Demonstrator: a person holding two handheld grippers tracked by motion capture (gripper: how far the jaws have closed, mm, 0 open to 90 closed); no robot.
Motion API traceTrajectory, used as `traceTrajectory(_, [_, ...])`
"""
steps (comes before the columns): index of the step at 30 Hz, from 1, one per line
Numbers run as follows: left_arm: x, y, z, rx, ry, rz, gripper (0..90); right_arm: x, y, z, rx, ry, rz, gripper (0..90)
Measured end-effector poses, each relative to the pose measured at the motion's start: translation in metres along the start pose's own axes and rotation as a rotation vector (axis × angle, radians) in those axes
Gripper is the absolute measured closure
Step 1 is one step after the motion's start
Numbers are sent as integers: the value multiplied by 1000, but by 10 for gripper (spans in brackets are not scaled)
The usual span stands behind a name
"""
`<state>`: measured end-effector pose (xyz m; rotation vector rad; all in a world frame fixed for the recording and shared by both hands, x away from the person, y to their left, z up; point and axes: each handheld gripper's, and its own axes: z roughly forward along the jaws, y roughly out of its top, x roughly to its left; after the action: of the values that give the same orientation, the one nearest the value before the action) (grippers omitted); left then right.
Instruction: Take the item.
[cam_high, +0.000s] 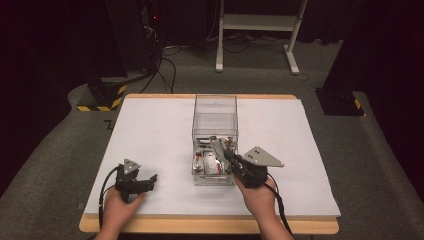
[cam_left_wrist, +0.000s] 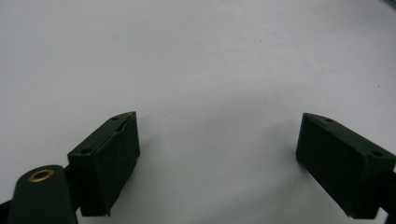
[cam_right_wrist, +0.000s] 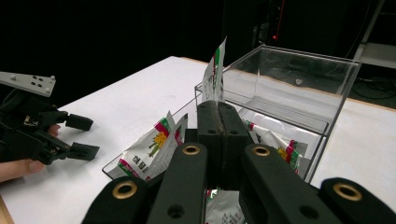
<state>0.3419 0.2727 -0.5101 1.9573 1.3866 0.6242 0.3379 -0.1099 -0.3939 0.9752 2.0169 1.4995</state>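
My right gripper (cam_right_wrist: 218, 116) clamped tight on sachet (cam_right_wrist: 215, 74), lifted above clear box (cam_high: 215, 112). My left gripper (cam_high: 150, 181) left of box, jaws wide, holding nothing.

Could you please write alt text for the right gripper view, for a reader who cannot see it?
The right hand-held gripper is shut on a white sachet that stands upright above a clear plastic box holding more sachets. At left, the open left hand-held gripper rests over the white table.
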Motion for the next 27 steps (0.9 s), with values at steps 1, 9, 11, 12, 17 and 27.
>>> traceTrajectory(1, [0,0,0,0,0,0,137,0,0,0,-2,0,1,900])
traceTrajectory(9, [0,0,0,-1,0,-1,137,-4,2,-4,-14,-7,3,900])
traceTrajectory(11, [0,0,0,0,0,1,137,-5,3,-6,-20,-10,6,900])
traceTrajectory(12, [0,0,0,0,0,1,137,-6,3,-6,-22,-10,8,900])
traceTrajectory(17, [0,0,0,0,0,0,137,-9,4,-8,-27,-14,8,900])
traceTrajectory(27, [0,0,0,0,0,0,137,-14,5,-13,-40,-31,15,900])
